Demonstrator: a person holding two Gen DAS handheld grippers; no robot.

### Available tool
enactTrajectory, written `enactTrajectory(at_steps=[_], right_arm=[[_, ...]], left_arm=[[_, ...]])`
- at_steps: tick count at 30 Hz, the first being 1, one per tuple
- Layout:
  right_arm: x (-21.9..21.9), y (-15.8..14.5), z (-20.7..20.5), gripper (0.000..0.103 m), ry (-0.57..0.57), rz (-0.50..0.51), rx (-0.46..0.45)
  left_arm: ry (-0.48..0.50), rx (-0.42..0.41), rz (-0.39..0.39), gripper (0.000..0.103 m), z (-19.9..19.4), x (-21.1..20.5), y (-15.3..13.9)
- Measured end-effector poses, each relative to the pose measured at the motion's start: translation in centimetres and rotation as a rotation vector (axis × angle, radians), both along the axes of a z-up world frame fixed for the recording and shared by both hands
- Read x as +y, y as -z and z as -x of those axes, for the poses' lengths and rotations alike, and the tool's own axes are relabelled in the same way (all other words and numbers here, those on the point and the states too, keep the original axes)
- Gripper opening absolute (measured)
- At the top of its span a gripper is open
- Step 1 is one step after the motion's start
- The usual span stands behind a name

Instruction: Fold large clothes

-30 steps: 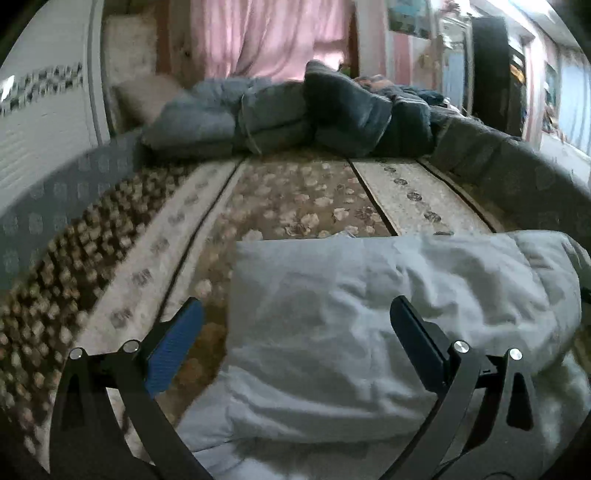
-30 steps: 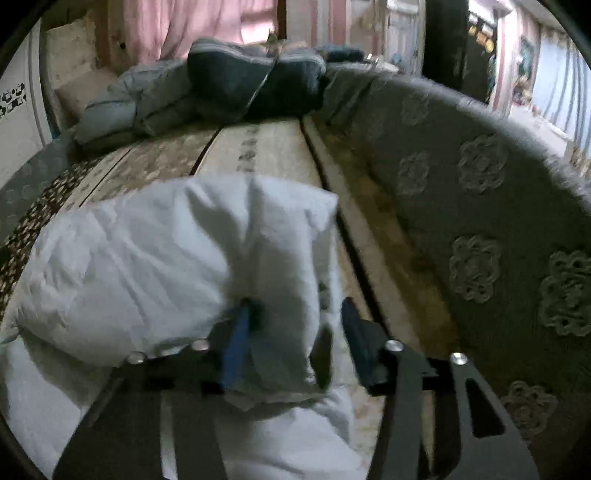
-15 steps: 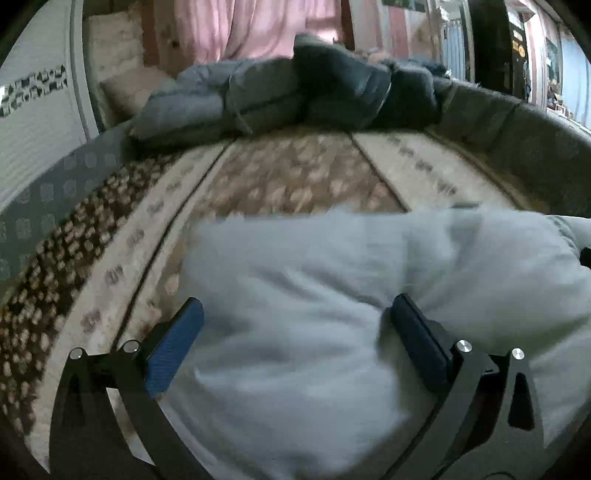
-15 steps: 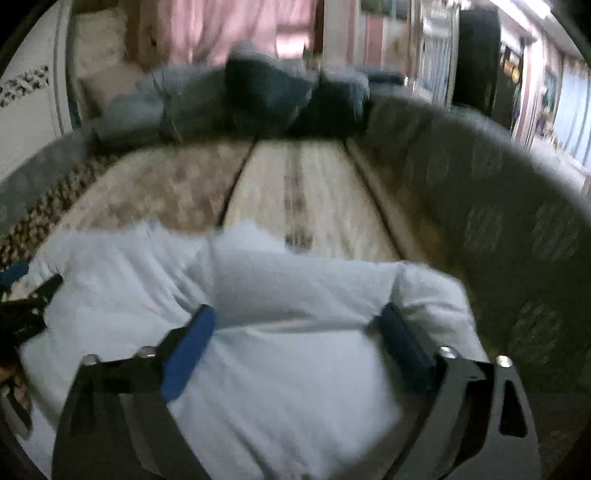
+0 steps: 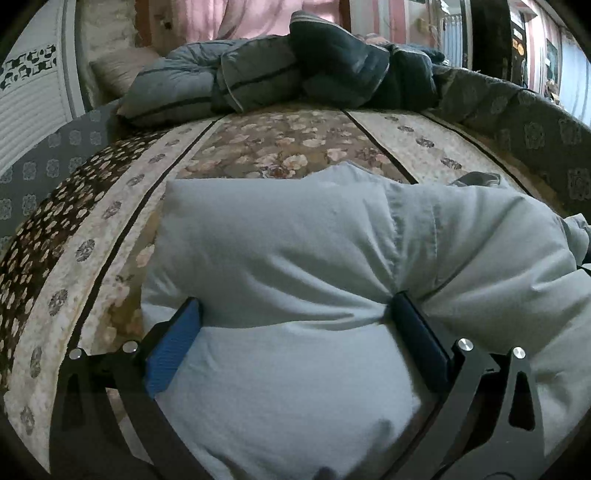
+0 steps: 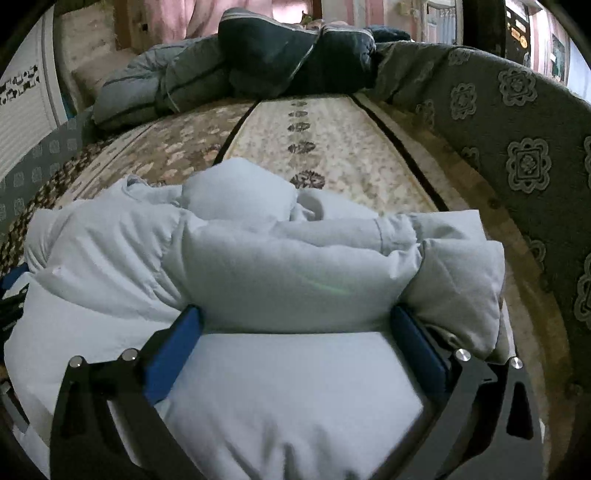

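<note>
Jaws wide over crosswise padded coat [image 6: 295, 266]

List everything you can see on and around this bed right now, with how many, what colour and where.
padded jacket: one, pale blue-white, folded at the near end of the bed
bedspread: one, brown and cream floral stripes, covering the bed
bedding pile: one heap, grey-blue and dark navy, at the far end
grey blanket: one, medallion pattern, along the right side
curtain: pink, behind the bed
left gripper: black with blue pads, open, over the jacket
right gripper: same, jaws just opened wide, jacket fold between them
</note>
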State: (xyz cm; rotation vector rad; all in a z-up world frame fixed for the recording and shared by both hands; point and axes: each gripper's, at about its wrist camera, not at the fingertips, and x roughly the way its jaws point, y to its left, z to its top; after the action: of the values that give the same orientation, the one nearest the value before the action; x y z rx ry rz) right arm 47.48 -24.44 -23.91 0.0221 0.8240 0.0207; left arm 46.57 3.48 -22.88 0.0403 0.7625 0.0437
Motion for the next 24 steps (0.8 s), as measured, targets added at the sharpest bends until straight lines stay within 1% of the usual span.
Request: enactTrajectory(at_steps=[4, 6, 7, 8, 9, 10, 11, 12, 14, 15, 16, 17, 18, 19, 21, 22, 24], right_arm=[[0.5, 0.1, 0.1, 0.101, 0.015, 0.039, 0.002], [0.3, -0.6, 0.9, 0.101, 0.007, 0.026, 0.002], [0.1, -1.0, 1.3, 0.101, -0.011, 0.007, 0.011], [-0.2, -1.8, 1.9, 0.101, -0.034, -0.011, 0.021], [-0.8, -3.4, 3.4, 0.1, -0.063, -0.031, 0.011], [-1.2, -4.4, 4.7, 0.1, -0.073, -0.036, -0.013], [-1.9, -5.9, 6.9, 0.101, -0.08, -0.039, -0.059], [-2.6, -7.2, 9.4, 0.101, -0.077, -0.044, -0.103], [-3.8, -8.9, 13.8, 0.101, -0.058, -0.059, -0.155], [-4.3, -9.3, 15.6, 0.101, -0.052, -0.068, -0.17], [-4.7, -9.7, 18.8, 0.101, -0.049, -0.074, -0.189], [-4.8, -9.8, 20.4, 0.101, -0.055, -0.071, -0.192], [-4.8, -9.9, 22.3, 0.101, -0.065, -0.064, -0.193], [-4.7, -9.9, 25.4, 0.101, -0.077, -0.053, -0.211], [-4.6, -9.9, 28.8, 0.101, -0.07, -0.045, -0.234], [-4.5, -9.7, 31.2, 0.101, -0.062, -0.05, -0.246], [-4.4, -9.1, 34.4, 0.101, -0.051, -0.058, -0.256]], left_arm=[[-0.001, -0.015, 0.005, 0.1, 0.2, 0.0, 0.1], [-0.002, -0.011, 0.019, 0.1, 0.4, 0.1, -0.1], [0.0, 0.008, 0.049, 0.1, 0.4, 0.4, -0.4], [0.004, 0.033, 0.11, 0.095, 0.8, 1.1, -1.4], [0.019, 0.021, 0.144, 0.09, 1.6, 1.3, -2.4], [0.044, -0.012, 0.159, 0.089, 2.8, 1.4, -3.8], [0.071, -0.064, 0.148, 0.09, 4.4, 1.3, -5.5], [0.1, -0.14, 0.107, 0.095, 7.0, 1.0, -7.8], [0.123, -0.241, 0.041, 0.099, 11.4, 0.5, -10.8], [0.125, -0.289, 0.013, 0.1, 13.8, 0.3, -12.2], [0.131, -0.34, -0.009, 0.1, 16.6, 0.2, -13.6], [0.136, -0.392, -0.034, 0.1, 19.8, 0.0, -15.0], [0.134, -0.42, -0.049, 0.1, 21.7, -0.1, -15.7], [0.13, -0.448, -0.06, 0.1, 23.8, -0.2, -16.5], [0.12, -0.499, -0.084, 0.1, 28.4, -0.4, -17.3], [0.108, -0.505, -0.093, 0.1, 30.3, -0.3, -17.1], [0.077, -0.492, -0.107, 0.1, 32.8, -0.1, -16.2]])
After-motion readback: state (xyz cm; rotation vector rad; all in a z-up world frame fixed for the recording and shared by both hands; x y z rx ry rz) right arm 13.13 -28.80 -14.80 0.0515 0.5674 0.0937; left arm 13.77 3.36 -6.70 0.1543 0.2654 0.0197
